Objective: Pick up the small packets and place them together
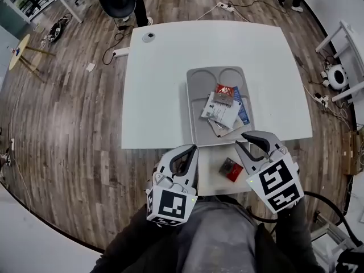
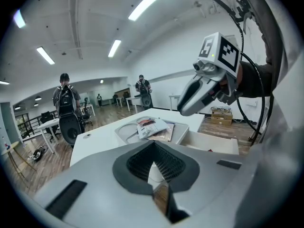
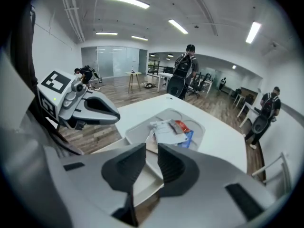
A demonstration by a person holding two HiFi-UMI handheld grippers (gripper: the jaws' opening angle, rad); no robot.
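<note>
The desk point(image 1: 159, 84) is white, smooth and square with soft corners. On it lies a grey plastic tray point(image 1: 196, 75). The tray is a long shape with round corners and two round dips at its far end.

The small packets point(image 1: 222, 111) lie in a loose pile in the middle of the tray, one on top of another. They look flat, thin and a bit shiny. A white packet point(image 1: 218, 110) is the biggest and lies a little crooked. A red packet point(image 1: 225, 90) rests at the far end of the pile. A blue packet point(image 1: 242, 110) peeks out on the right, and its long side runs from near to far.

A small white box point(image 1: 211, 178) sits at the near edge of the desk, just beside the tray. One more packet, the red and dark packet point(image 1: 231, 169), lies slanted inside it.

The left gripper point(image 1: 193, 148) hangs over the near edge of the desk. Its fingers point(image 2: 140, 161) are closed together with nothing in them. The right gripper point(image 1: 245, 140) is above the box. Its fingers point(image 3: 124, 167) are a little apart, and nothing is between them. Both grippers are grey plastic with dark ribbed pads.
</note>
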